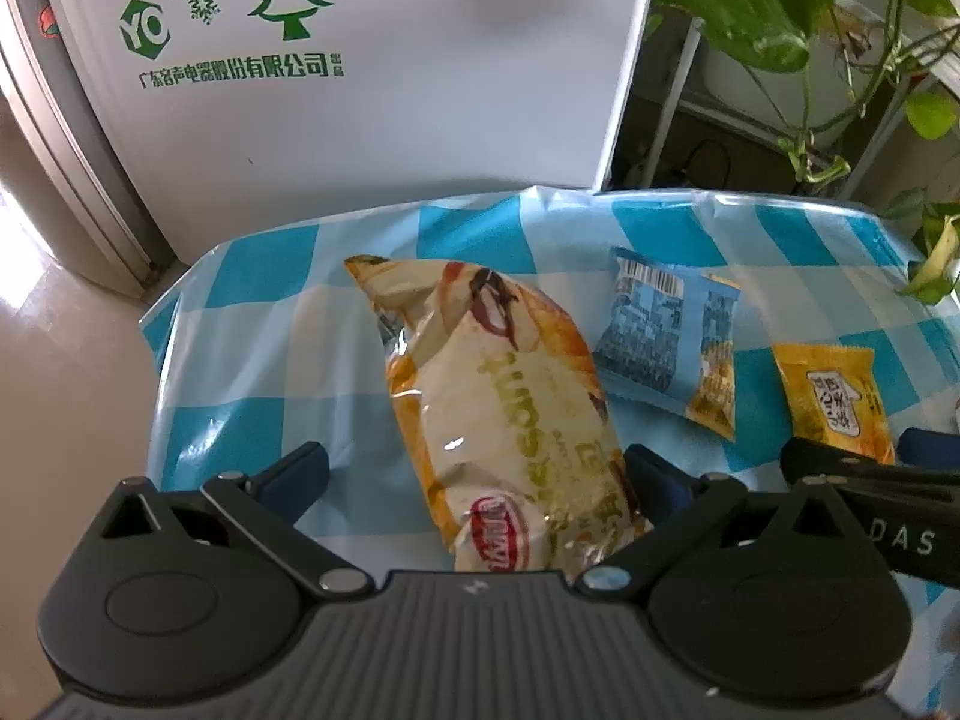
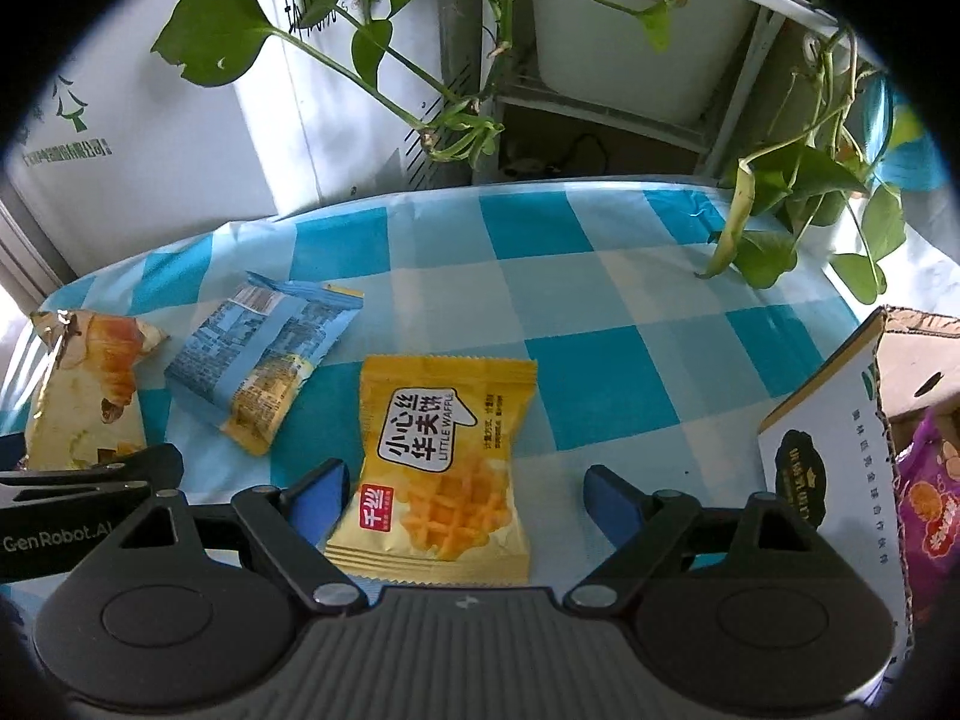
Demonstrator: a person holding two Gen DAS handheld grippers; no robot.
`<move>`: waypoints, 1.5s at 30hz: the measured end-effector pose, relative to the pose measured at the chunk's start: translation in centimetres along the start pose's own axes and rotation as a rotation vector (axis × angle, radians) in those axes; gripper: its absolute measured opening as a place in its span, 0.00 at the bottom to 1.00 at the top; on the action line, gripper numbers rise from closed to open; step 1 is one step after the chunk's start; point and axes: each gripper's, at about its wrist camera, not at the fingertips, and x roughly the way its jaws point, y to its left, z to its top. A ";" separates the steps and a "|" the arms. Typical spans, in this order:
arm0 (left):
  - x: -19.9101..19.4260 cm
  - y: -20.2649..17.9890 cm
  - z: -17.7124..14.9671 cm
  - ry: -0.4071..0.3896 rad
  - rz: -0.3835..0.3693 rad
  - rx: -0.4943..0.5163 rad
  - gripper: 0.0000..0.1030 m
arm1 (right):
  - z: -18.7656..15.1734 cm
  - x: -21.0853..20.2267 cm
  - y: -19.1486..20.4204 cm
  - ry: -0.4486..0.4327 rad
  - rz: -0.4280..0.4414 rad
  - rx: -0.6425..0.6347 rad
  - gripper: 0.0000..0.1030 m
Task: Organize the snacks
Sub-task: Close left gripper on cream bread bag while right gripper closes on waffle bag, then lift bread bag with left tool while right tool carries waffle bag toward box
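So the tabletop (image 2: 606, 300) has this blue and white checkered plastic cover on it. Behind it on the left stands a white appliance (image 1: 360, 90) with green tree logos and Chinese text on the front. A trailing pothos plant (image 2: 798, 204) hangs leaves over the far right edge, with a white metal rack (image 2: 606, 114) behind it. Pale tiled floor (image 1: 66, 360) on the left.

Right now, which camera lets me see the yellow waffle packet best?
The right wrist view. There the yellow waffle packet lies whole and face up between the right gripper's open fingers, with its label easy to read. The left wrist view shows it only off to the side, small and partly hidden.
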 end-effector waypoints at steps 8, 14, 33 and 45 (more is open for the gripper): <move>-0.1 0.0 0.0 -0.001 0.001 0.007 1.00 | -0.2 0.1 0.2 -0.007 -0.001 -0.013 0.86; -0.4 0.0 0.1 0.008 0.000 0.006 0.98 | -0.1 -0.3 0.0 -0.019 0.022 -0.024 0.68; -3.4 1.1 0.3 -0.045 -0.080 0.001 0.64 | 0.0 -2.9 0.2 -0.053 0.067 -0.036 0.63; -6.7 0.6 -0.7 -0.104 -0.113 -0.001 0.64 | -0.5 -7.3 0.1 -0.120 0.133 -0.043 0.63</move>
